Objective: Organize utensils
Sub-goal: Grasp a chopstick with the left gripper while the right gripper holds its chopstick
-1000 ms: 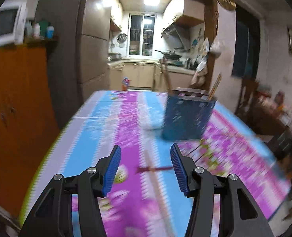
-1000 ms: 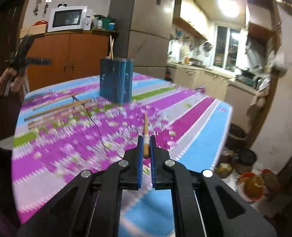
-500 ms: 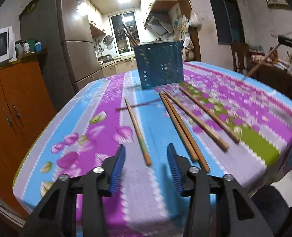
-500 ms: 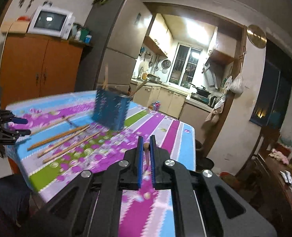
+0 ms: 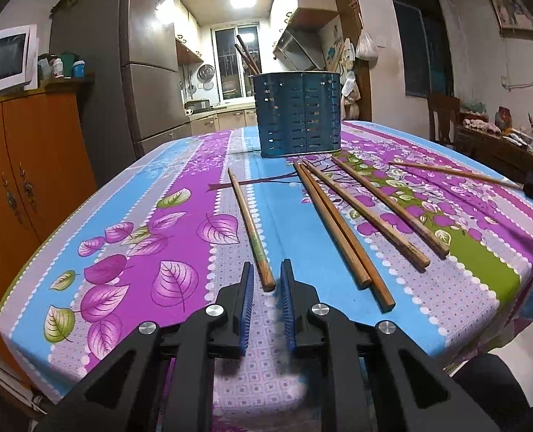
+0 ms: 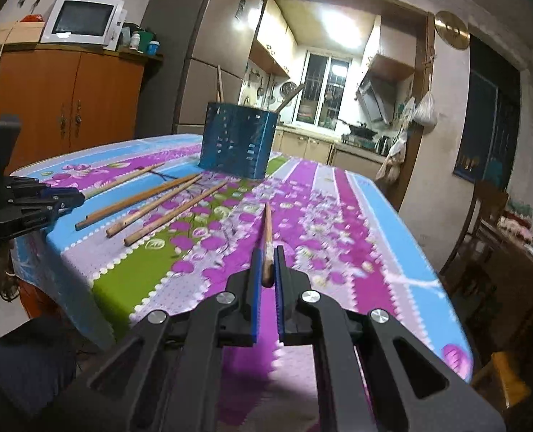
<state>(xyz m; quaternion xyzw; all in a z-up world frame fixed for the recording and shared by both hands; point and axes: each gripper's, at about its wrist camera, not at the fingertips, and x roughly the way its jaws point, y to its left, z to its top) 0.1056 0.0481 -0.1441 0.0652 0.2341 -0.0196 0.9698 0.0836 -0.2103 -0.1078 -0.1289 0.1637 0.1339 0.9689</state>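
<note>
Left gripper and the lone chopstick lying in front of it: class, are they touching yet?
Apart. The left wrist view shows the chopstick's end between the left gripper's blue pads with tablecloth visible either side.

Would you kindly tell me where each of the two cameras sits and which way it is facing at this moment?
Left wrist view: sits on the left claw, low at the table's near end, facing the blue utensil holder and kitchen; its fingers flank a lone chopstick, not yet shut on it.
Right wrist view: sits on the right claw, at the table's right corner, facing the holder; it grips a chopstick, and the left claw shows at the left edge.
Shared: the holder, four loose chopsticks, tablecloth, fridge, kitchen window.
</note>
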